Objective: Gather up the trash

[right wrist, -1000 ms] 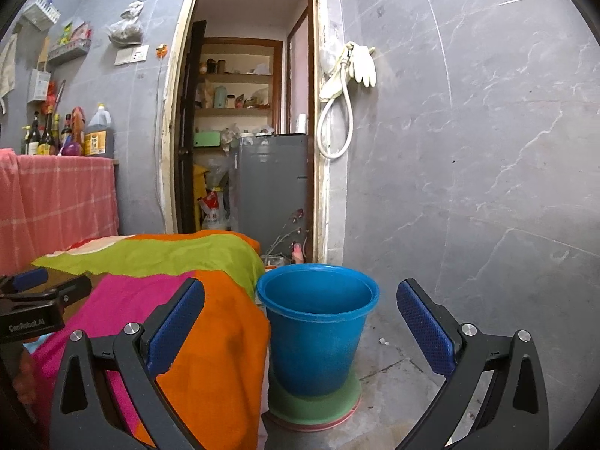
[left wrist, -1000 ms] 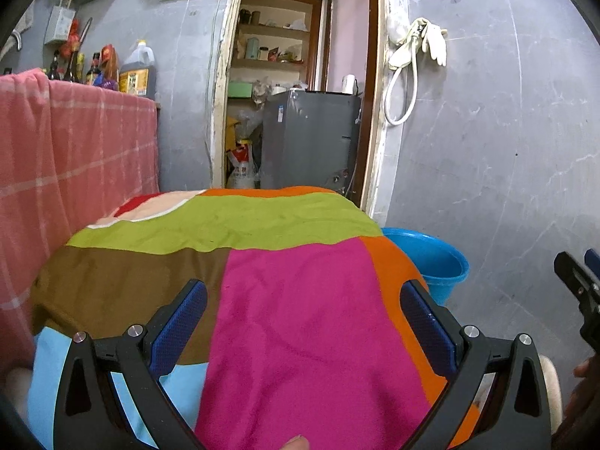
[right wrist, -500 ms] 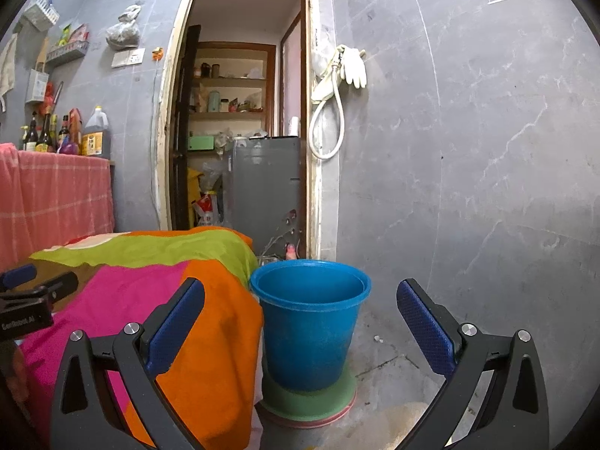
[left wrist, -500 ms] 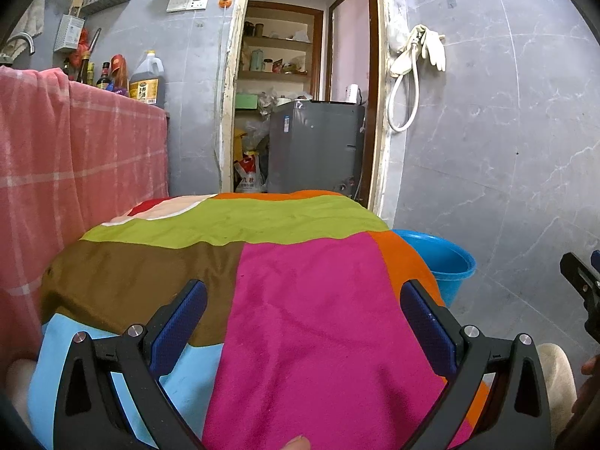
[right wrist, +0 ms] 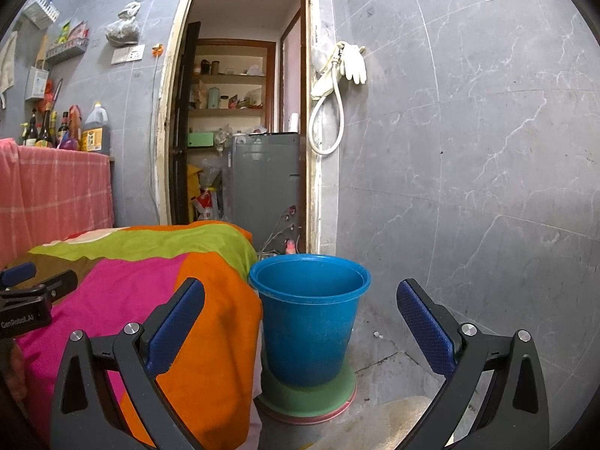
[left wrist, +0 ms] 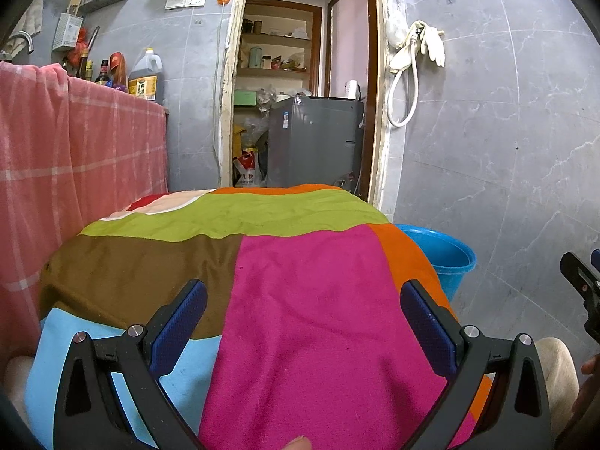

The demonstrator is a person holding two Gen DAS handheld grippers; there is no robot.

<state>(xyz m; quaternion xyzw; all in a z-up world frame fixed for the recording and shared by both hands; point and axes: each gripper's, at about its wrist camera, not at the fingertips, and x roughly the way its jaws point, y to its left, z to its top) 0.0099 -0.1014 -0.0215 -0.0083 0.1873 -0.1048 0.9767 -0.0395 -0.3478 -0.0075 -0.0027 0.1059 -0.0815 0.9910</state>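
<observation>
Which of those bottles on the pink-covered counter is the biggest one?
The clear jug with the yellow label and pale cap, at the counter's right end nearest the doorway. The other bottles to its left are slim and dark.

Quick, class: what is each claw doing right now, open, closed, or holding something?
Left claw: open, holding nothing, above the patchwork cloth.
Right claw: open, holding nothing, facing the blue bucket.

Grey marble walls (right wrist: 468, 150), open doorway (right wrist: 240, 112).
</observation>
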